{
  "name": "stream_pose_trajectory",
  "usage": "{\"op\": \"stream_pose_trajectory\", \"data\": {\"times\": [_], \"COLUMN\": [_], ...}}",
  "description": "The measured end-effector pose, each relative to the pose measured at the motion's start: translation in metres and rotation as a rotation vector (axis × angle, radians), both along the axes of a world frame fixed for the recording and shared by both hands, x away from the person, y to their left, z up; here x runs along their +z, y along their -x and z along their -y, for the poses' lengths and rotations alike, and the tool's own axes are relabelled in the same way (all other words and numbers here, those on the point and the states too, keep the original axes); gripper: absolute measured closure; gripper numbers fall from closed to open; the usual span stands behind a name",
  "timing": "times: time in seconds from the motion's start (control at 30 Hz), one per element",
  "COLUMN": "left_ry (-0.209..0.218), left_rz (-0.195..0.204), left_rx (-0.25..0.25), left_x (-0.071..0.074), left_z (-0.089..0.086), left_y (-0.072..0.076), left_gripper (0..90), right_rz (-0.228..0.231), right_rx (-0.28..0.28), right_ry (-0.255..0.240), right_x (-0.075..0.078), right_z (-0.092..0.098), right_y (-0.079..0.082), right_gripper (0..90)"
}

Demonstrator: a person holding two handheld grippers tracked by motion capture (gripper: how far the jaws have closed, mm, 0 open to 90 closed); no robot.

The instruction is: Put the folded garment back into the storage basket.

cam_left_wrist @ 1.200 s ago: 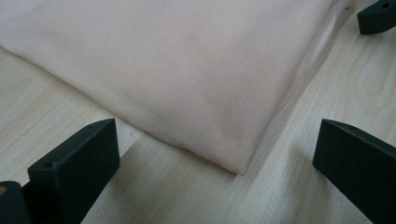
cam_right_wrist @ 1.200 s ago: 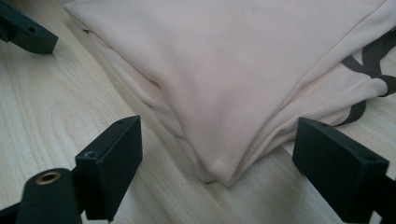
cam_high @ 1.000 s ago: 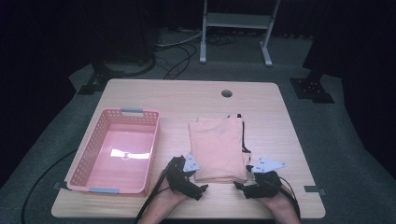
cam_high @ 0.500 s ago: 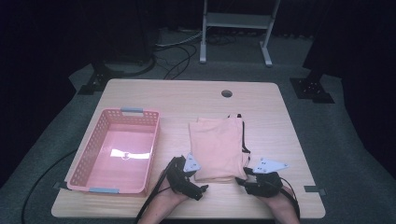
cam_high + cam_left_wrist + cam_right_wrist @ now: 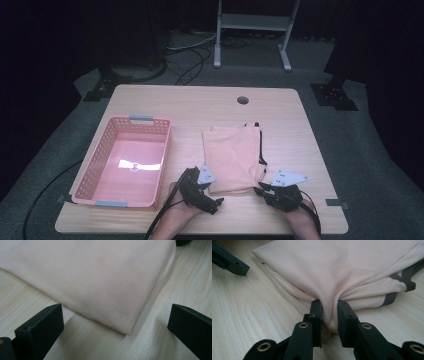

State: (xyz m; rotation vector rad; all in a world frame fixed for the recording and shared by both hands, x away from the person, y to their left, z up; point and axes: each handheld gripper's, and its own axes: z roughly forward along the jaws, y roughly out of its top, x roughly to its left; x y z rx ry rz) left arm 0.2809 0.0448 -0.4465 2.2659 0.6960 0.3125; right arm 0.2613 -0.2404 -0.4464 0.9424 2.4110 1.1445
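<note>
- The folded peach cotton garment with dark trim point(image 5: 232, 159) lies on the light wooden worktop point(image 5: 300, 125), its long axis running away from the person, just right of the pink plastic basket point(image 5: 100, 165).
- The right hand-held gripper point(image 5: 329, 315) has just been closing and now pinches the near right corner.
- The left hand-held gripper point(image 5: 212, 196) stands wide open at the near left corner, seemingly not touching it.
- Both hands are equally near.

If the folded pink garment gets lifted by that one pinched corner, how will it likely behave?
Probably floppy: the folded pink garment already bunches and creases where the right gripper pinches it. The layers would likely sag and unfold, since the left gripper stands open around the other corner without gripping. It looks light and thin, and unlikely to slip.
</note>
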Motion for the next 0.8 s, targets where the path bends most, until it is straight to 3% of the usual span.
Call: {"op": "stream_pose_trajectory", "data": {"times": [0.27, 0.33, 0.5, 0.8], "left_ry": [0.002, 0.015, 0.019, 0.040], "left_rz": [0.002, 0.009, 0.013, 0.031], "left_rx": [0.005, 0.001, 0.017, 0.023], "left_x": [0.0002, 0.0009, 0.0008, 0.0017], "left_z": [0.0030, 0.0032, 0.0044, 0.0029], "left_y": [-0.0005, 0.0001, -0.0010, 0.0001], "left_gripper": [0.3, 5.5, 6.6, 21.8], "right_rz": [0.000, 0.000, 0.002, 0.003], "right_rx": [0.000, 0.000, 0.001, 0.001], "right_ry": [0.000, 0.000, 0.001, 0.002], "right_x": [0.0000, 0.0000, 0.0000, 0.0000], "right_z": [-0.0001, -0.0001, -0.0001, -0.0002], "right_y": [0.0001, 0.0001, 0.0001, 0.0002], "right_gripper": [76.5, 76.5, 76.4, 76.4]}}
